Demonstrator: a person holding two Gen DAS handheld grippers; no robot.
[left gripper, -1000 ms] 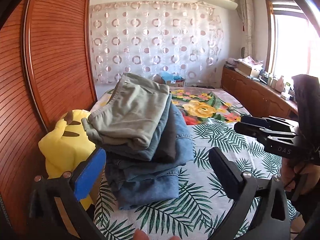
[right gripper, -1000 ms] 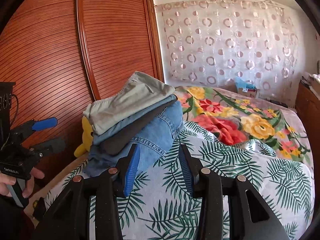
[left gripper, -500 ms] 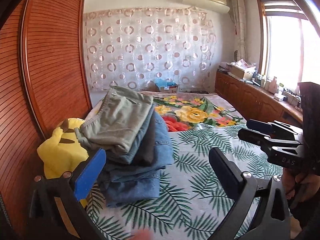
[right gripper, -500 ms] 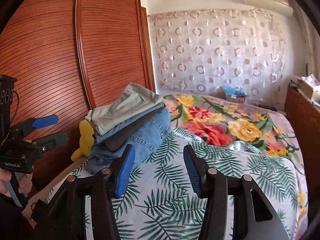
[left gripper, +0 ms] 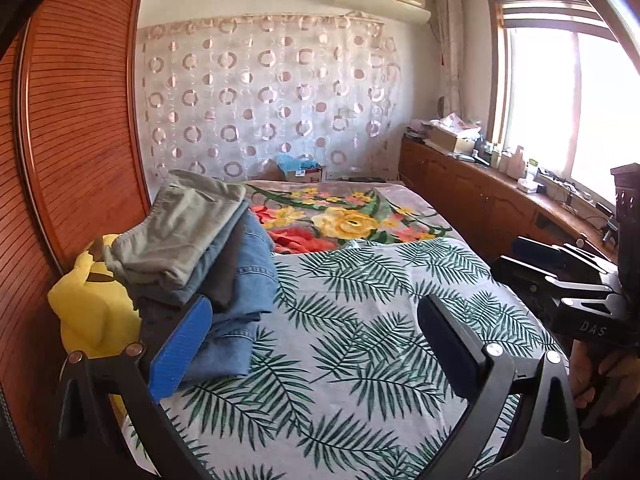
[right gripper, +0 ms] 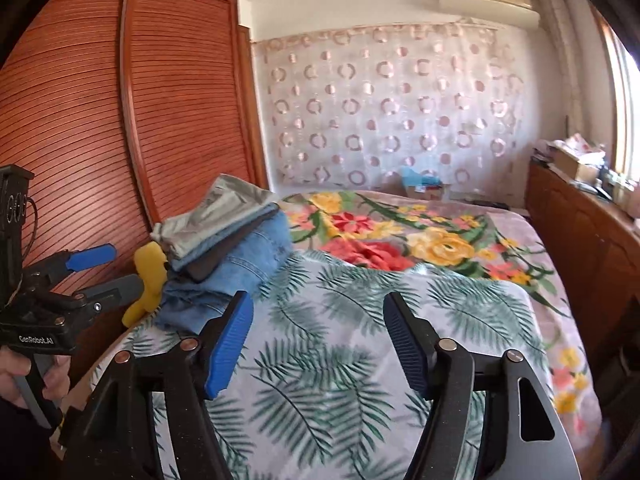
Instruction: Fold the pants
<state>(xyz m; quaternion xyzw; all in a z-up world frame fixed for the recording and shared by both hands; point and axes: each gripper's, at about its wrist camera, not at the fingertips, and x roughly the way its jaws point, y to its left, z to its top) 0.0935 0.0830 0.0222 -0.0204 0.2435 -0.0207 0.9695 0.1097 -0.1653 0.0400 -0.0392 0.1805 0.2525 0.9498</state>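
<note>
A stack of folded pants [left gripper: 200,252] lies at the left edge of the bed, grey-green pair on top, then dark and blue denim pairs below; it also shows in the right wrist view [right gripper: 228,248]. My left gripper [left gripper: 316,344] is open and empty, held back from the stack over the leaf-print sheet [left gripper: 360,320]. My right gripper [right gripper: 318,340] is open and empty over the same sheet [right gripper: 360,320]. Each gripper shows in the other's view: the right one [left gripper: 520,262] and the left one [right gripper: 104,270].
A yellow plush toy [left gripper: 92,304] sits between the stack and the wooden wardrobe [left gripper: 76,140] on the left. A floral blanket [left gripper: 344,216] covers the far bed. A wooden counter [left gripper: 500,200] with clutter runs under the window on the right.
Both grippers have pulled back and up from the stack, which now looks smaller and farther. The right gripper's jaws have opened wider. The stack has not moved.
</note>
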